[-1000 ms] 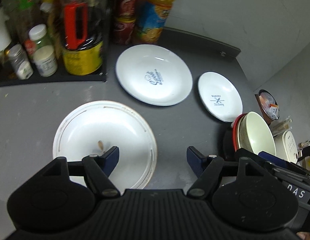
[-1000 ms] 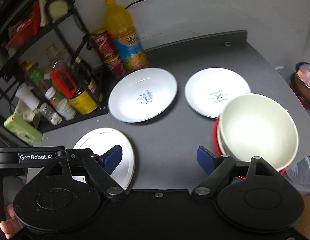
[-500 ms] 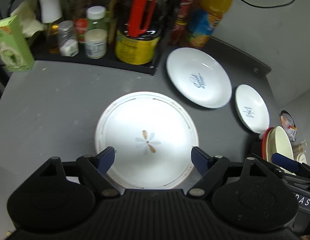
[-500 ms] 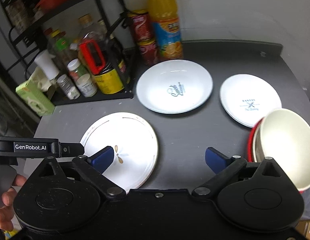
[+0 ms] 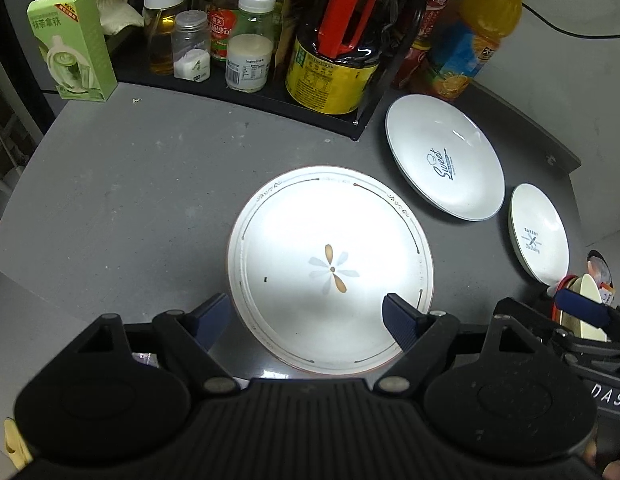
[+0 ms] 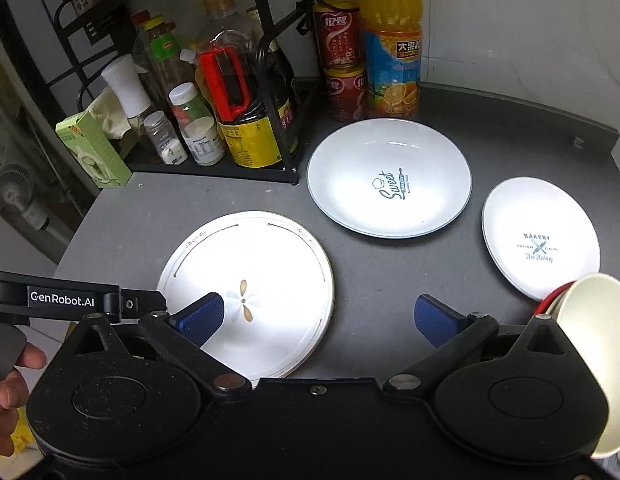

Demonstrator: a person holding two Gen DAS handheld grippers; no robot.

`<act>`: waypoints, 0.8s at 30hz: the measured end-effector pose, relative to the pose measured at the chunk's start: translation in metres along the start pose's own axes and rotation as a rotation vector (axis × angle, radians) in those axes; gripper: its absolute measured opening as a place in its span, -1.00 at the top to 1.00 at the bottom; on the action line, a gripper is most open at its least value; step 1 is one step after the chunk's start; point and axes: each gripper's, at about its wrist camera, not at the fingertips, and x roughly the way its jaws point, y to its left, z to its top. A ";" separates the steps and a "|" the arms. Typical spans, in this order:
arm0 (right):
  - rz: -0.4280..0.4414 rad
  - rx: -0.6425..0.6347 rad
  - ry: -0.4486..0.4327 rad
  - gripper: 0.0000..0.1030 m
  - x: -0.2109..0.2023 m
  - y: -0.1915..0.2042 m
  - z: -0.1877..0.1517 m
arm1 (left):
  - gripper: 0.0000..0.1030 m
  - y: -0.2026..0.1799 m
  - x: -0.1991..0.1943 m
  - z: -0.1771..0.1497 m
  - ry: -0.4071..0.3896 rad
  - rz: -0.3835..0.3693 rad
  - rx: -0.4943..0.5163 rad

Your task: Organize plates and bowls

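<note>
White and flower-painted, the big plate [image 5: 330, 268] lies flat on the grey tabletop [image 5: 130, 184], now centred before the empty left gripper [image 5: 306, 316], while the right gripper [image 6: 318, 316], jaws just widened and holding nothing, hangs alongside, suggesting a pickup comes next.

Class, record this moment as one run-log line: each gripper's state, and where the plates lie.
left gripper: open above flower plate | right gripper: open, empty | Sweet plate, Bakery plate: flat, separate

A grey table [image 6: 390, 272] meets a pale wall [image 6: 510, 20], with a black wire shelf [image 6: 270, 40] alongside.
</note>
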 end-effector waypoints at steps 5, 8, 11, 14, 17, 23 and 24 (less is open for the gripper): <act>0.017 -0.027 0.017 -0.99 0.005 -0.015 0.007 | -0.60 -0.012 0.004 0.000 0.007 0.009 -0.023; 0.028 -0.041 0.024 -0.99 0.008 -0.026 0.014 | -0.60 -0.022 0.008 0.001 0.011 0.021 -0.038; 0.034 -0.062 0.029 -0.99 0.012 -0.038 0.022 | -0.60 -0.031 0.012 0.003 0.006 0.026 -0.066; 0.044 -0.072 0.035 -0.99 0.016 -0.052 0.030 | -0.60 -0.040 0.016 0.006 0.000 0.033 -0.094; 0.047 -0.087 0.040 -0.99 0.021 -0.065 0.038 | -0.60 -0.050 0.021 0.011 -0.011 0.040 -0.114; 0.066 -0.116 0.048 -0.99 0.029 -0.089 0.053 | -0.60 -0.068 0.034 0.020 -0.025 0.047 -0.161; 0.068 -0.121 0.051 -0.99 0.030 -0.093 0.055 | -0.60 -0.071 0.036 0.022 -0.028 0.049 -0.170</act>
